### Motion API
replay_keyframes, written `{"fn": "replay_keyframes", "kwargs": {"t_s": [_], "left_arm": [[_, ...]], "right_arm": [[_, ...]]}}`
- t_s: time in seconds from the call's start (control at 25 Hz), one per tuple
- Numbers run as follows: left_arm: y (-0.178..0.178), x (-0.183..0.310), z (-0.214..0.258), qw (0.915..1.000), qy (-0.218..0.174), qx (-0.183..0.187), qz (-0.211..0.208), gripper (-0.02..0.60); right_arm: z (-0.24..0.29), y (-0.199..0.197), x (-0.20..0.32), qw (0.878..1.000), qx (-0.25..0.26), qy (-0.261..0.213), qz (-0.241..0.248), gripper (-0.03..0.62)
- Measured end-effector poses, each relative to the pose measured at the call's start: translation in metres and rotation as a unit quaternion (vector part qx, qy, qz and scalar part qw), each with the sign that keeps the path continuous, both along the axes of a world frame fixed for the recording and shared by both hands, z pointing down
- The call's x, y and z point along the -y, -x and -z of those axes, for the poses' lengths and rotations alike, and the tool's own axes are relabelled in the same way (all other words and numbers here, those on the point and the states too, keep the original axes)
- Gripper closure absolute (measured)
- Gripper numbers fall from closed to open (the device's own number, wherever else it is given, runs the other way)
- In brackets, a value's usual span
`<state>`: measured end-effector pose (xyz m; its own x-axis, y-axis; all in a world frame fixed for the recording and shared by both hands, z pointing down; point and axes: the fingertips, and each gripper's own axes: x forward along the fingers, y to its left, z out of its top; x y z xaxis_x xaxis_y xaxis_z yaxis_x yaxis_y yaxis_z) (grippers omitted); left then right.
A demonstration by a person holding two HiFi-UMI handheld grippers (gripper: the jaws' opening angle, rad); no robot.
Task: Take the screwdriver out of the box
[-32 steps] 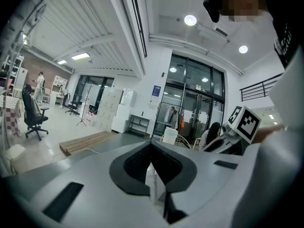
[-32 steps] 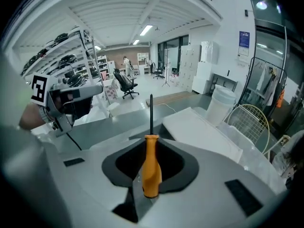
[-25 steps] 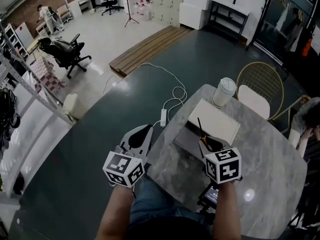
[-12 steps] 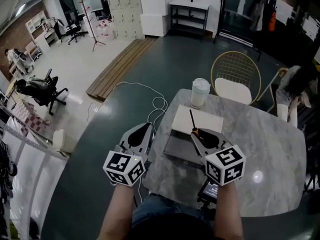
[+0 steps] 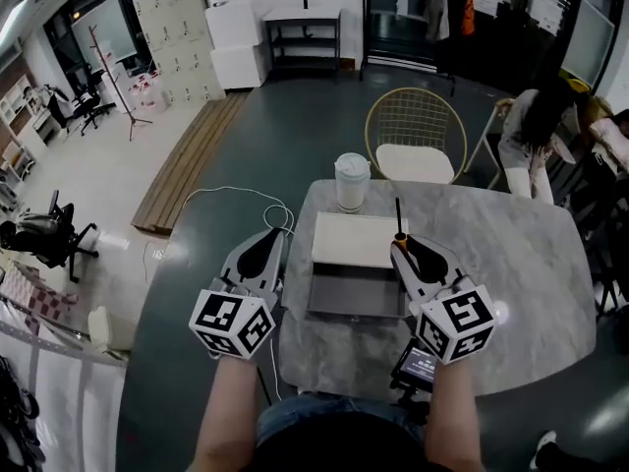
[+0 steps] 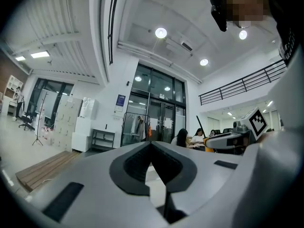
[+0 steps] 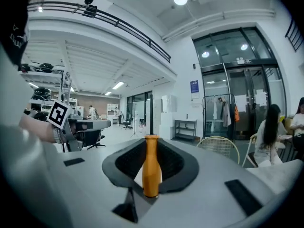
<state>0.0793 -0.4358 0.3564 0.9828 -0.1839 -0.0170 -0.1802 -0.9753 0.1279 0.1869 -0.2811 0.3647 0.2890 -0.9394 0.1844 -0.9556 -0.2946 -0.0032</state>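
Most of the orange-handled, black-shafted screwdriver [image 5: 398, 226] is buried in your right gripper [image 5: 401, 251]. The jaws are clamped on the handle, and the shaft pokes out over the flat grey box's [image 5: 354, 295] cream lid [image 5: 359, 240], clear of the tray. The tray shows just its grey floor. Your left gripper [image 5: 262, 248] sits just off the grey marble table's [image 5: 511, 264] left edge, jaws together with nothing between them. There's one white lidded cup [image 5: 351, 180], contents hidden, and one small dark screen [image 5: 417, 366] half tucked under your right gripper.

The orange-handled screwdriver [image 7: 150, 167] stood upright in the right gripper's [image 5: 398, 249] jaws, above the open grey box's [image 5: 356, 293] right side.
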Motion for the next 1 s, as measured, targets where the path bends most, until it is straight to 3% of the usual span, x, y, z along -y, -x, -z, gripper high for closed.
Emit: {"fn": "replay_keyframes", "kwargs": {"t_s": [0.56, 1.0], "left_arm": [[0.019, 0.02, 0.023, 0.9981, 0.007, -0.062, 0.004, 0.569], [0.023, 0.009, 0.029, 0.9976, -0.01, -0.068, 0.003, 0.569]], "right_arm": [[0.036, -0.038, -0.096, 0.983, -0.1, -0.041, -0.147, 0.505], [0.042, -0.03, -0.099, 0.981, -0.118, -0.054, -0.143, 0.505]]}}
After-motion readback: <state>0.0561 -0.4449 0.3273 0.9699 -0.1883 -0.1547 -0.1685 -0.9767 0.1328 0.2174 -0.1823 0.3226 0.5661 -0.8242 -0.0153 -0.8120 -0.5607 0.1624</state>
